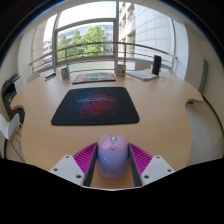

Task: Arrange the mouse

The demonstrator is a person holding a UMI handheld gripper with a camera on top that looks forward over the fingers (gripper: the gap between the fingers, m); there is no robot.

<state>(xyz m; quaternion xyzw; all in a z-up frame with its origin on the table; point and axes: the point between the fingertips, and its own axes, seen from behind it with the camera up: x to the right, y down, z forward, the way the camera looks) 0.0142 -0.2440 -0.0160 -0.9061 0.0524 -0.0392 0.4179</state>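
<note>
Mouse held at the near edge of the table

The gripper (pixel 111 160) clamps the mouse (pixel 111 155) between both pads; the dark mouse mat (pixel 96 104) lies beyond at twelve o'clock (well apart); a loose grip on that rounded shell could let it slip.

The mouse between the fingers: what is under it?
The mouse sits between the gripper fingers, its base hidden by them. Whether it rests on the wooden table cannot be seen. The black mouse pad lies beyond it, not beneath.
</note>
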